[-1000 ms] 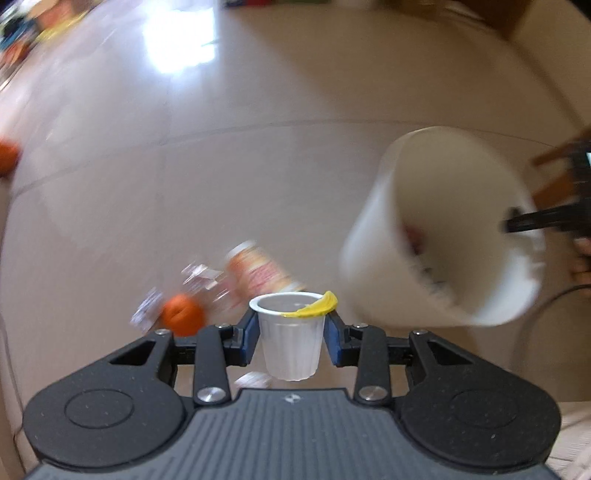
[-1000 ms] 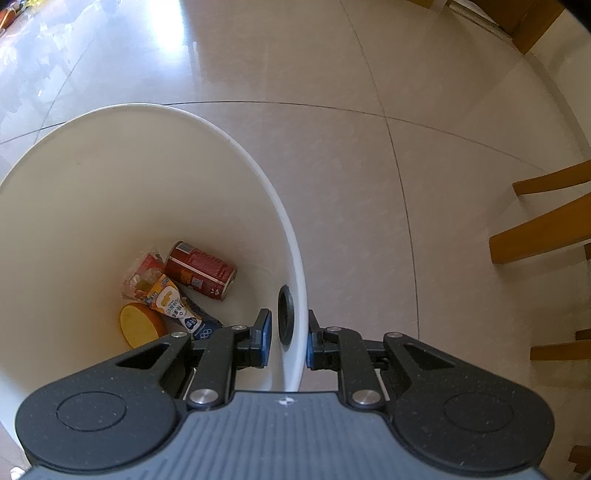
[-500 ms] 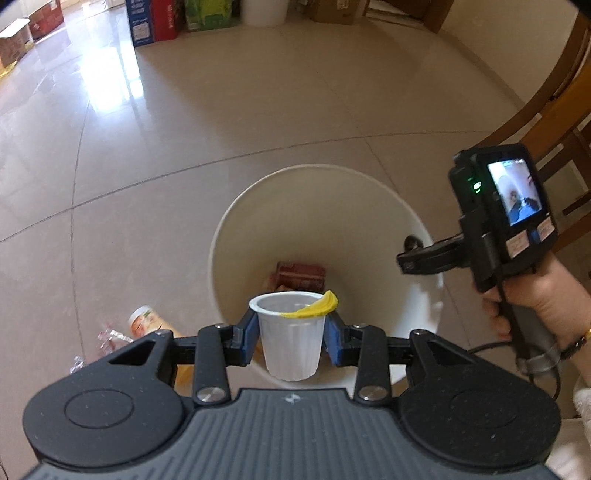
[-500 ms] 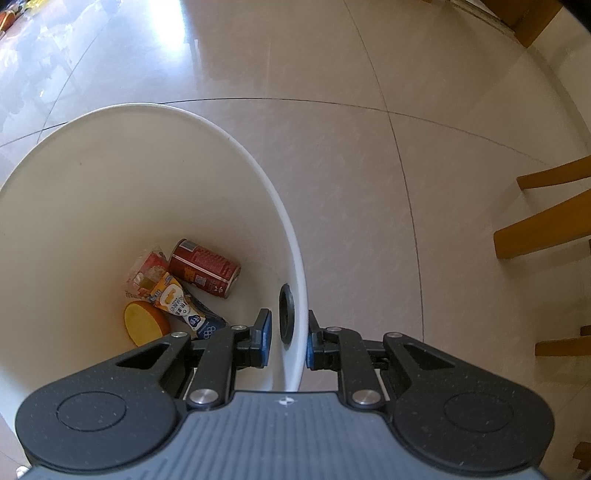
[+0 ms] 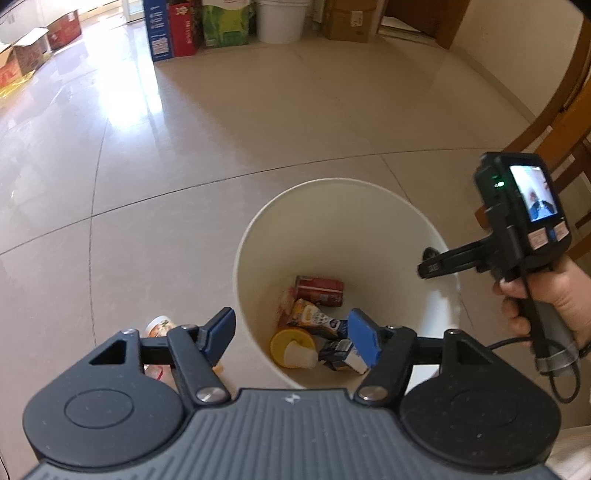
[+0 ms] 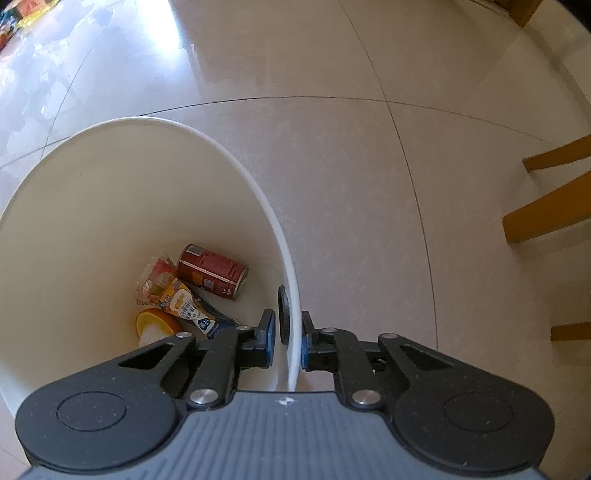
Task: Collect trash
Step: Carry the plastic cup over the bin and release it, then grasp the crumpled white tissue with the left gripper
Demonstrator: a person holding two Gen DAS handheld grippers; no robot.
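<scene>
A white bucket (image 5: 332, 221) stands on the tiled floor. My left gripper (image 5: 291, 328) hovers over its near edge, jaws opening wide with nothing between them. The small white plastic cup (image 5: 299, 355) lies inside on a yellow lid (image 5: 280, 341), beside a red can (image 5: 319, 290) and snack packets (image 5: 314, 317). My right gripper (image 6: 289, 325) is shut on the bucket's rim (image 6: 291, 295); it also shows as the right gripper (image 5: 430, 266) in a person's hand. The right wrist view shows the red can (image 6: 212, 271) and cup (image 6: 153, 334) too.
A bottle with an orange label (image 5: 159, 326) and other litter lie on the floor left of the bucket, partly behind my left fingers. Cartons (image 5: 177, 29) and a white pail (image 5: 282, 20) line the far wall. A wooden chair (image 5: 569, 122) stands right; chair legs (image 6: 546, 210).
My left gripper carried the cup from above the floor litter to over the bucket, then opened; the cup dropped inside. The right gripper kept its hold on the rim.
</scene>
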